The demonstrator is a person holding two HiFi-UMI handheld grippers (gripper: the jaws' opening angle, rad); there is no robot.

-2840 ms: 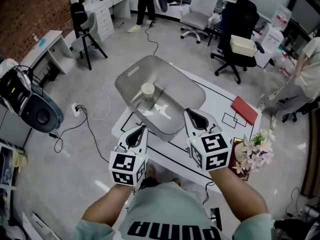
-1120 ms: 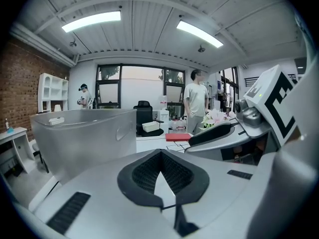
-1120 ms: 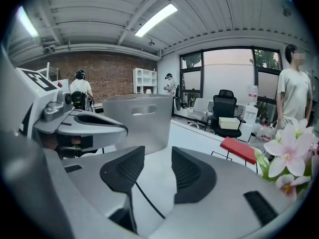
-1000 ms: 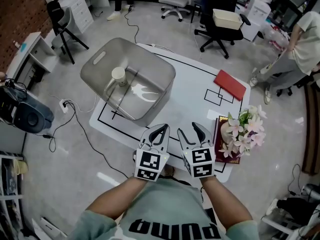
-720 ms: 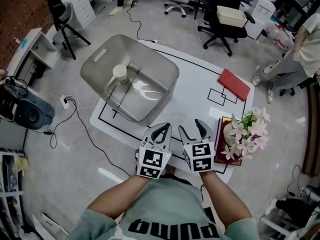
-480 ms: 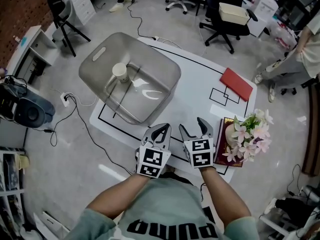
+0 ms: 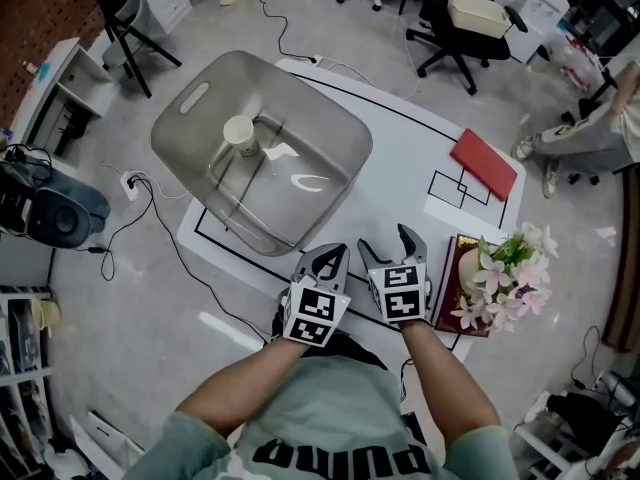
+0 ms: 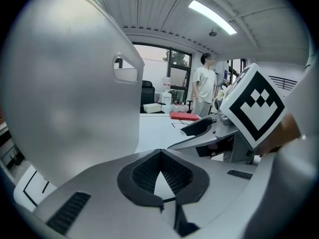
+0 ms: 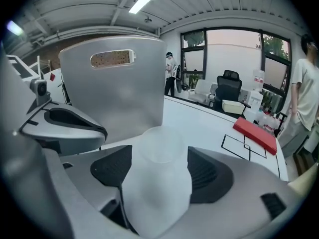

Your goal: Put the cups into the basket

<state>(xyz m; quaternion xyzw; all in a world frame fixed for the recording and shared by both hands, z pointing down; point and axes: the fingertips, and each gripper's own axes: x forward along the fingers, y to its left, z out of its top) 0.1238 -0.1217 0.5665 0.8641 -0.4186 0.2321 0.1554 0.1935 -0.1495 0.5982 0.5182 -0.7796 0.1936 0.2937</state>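
Grippers lie side by side on the person's side of the basket point(image 7: 330, 108), just off its nearest corner, over the near edge of the white table point(image 7: 400, 158). The left gripper point(image 7: 338, 252) is the one closer to the basket. In its own view its fingertips meet at a point point(image 8: 160, 152) with nothing between the ribbed pads, only bare tabletop behind the small gap. The basket wall point(image 8: 65, 93) fills the left of that view.

The right gripper point(image 7: 387, 243), on the side away from the basket, has its jaws spread wide, and they have just been opening. A translucent cup point(image 9: 158, 183) stands between them in the right gripper view point(image 9: 159, 151), with a dark pad close on either side. The pads flank the cup and do not squeeze it. That cup is outside the basket, on its near side and apart from its wall point(image 9: 114, 98). From the head view it is too faint to make out.

Level with the grippers and further from the basket, pink flowers point(image 7: 505, 273) stand on a dark book point(image 7: 450, 278).

Inside the basket, toward its far left corner, a pale cup point(image 7: 240, 133) stands upright. Beyond the basket's right side, well apart, a flat red thing point(image 7: 485, 163) lies on the table. Past the basket's far end, an office chair point(image 7: 470, 18) stands on the floor.
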